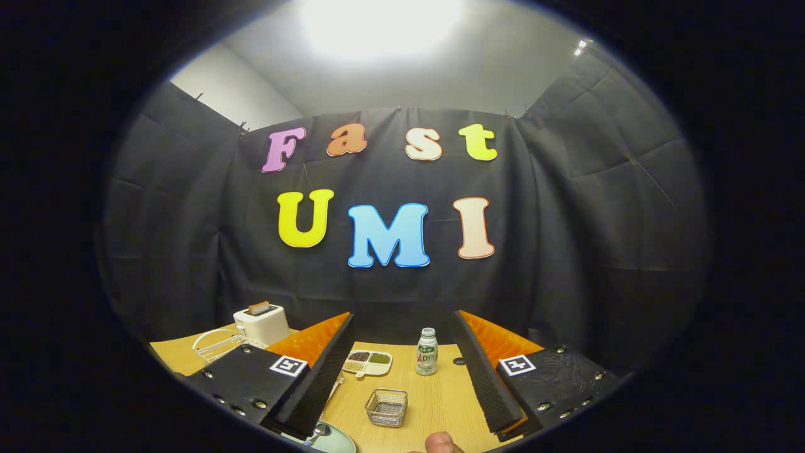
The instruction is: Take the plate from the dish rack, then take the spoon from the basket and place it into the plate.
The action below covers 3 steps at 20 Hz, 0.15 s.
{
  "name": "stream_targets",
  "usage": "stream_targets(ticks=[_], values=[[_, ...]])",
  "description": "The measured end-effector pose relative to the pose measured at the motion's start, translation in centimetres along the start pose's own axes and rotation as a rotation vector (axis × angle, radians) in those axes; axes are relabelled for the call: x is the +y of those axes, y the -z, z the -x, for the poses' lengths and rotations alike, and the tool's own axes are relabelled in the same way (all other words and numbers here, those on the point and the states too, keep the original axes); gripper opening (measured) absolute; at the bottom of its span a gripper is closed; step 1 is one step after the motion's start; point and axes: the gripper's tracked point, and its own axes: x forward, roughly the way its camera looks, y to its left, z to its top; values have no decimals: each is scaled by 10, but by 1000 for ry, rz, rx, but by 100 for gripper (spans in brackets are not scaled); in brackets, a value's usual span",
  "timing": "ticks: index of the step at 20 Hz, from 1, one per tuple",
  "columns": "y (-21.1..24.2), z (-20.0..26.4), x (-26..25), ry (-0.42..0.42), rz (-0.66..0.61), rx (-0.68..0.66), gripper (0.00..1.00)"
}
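Observation:
My gripper (402, 321) is open and raised above the wooden table (440, 402), with nothing between its fingers. A pale green plate (332, 440) lies on the table under the left finger, which hides much of it. A metal spoon (317, 431) rests with its bowl on the plate, and its handle runs up behind that finger. The small wire basket (387, 407) stands between the fingers on the table and looks empty. The white wire dish rack (217, 345) sits far left, beyond the left finger.
A white toaster (261, 321) stands behind the dish rack. A divided snack dish (368, 363) and a small bottle (426, 352) stand farther back on the table. A person's fingertip (443, 443) shows close below the gripper.

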Motion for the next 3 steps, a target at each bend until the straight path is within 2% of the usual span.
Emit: stream_targets(ticks=[3], values=[[8, -2, -1, 4, -3, 8, 95]])
